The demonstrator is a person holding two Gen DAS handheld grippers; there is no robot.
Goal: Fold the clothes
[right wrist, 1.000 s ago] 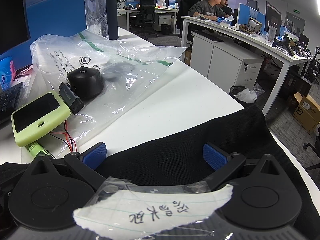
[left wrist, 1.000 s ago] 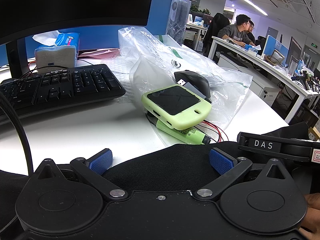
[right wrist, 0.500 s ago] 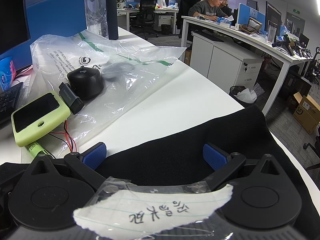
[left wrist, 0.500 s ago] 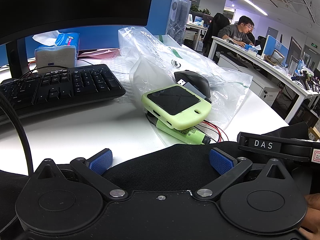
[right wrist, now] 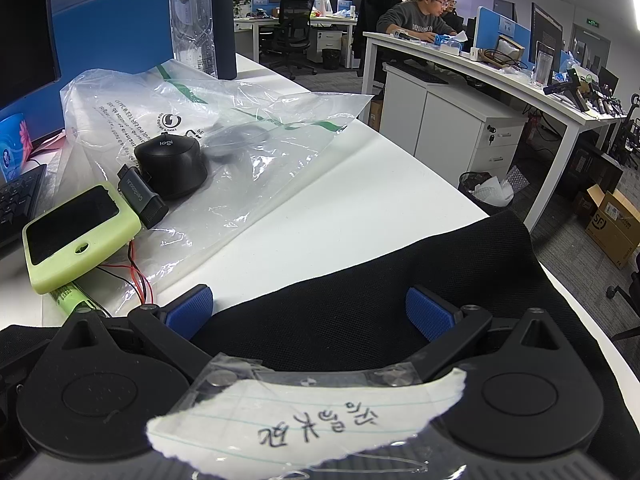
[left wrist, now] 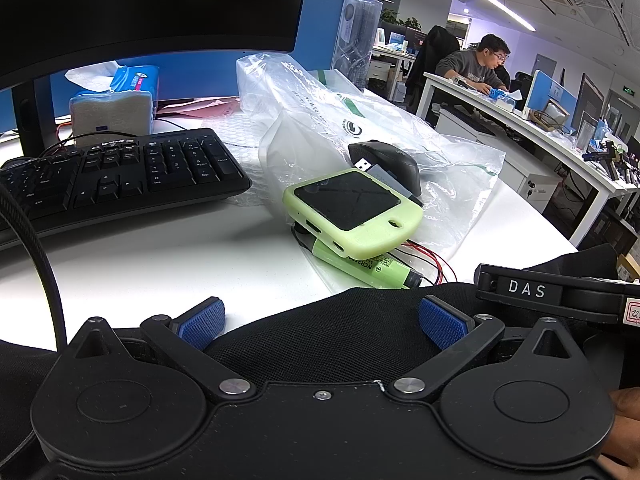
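Note:
A black mesh garment (left wrist: 332, 332) lies along the near edge of the white desk (left wrist: 160, 256); it also shows in the right wrist view (right wrist: 400, 280), draped to the desk's right edge. My left gripper (left wrist: 322, 320) is open, its blue pads (left wrist: 200, 322) spread wide with the cloth's edge between them. My right gripper (right wrist: 308, 312) is open too, blue pads (right wrist: 428, 312) spread over the cloth. The right gripper's body, marked DAS (left wrist: 552, 292), sits just right of the left one.
Beyond the cloth lie a green-cased device (left wrist: 352, 212) on a green battery (left wrist: 368, 268) with red wires, a black mouse (right wrist: 172, 164), a clear plastic bag (right wrist: 240, 128), a black keyboard (left wrist: 116, 172), a tissue pack (left wrist: 114, 104) and a water bottle (right wrist: 194, 20).

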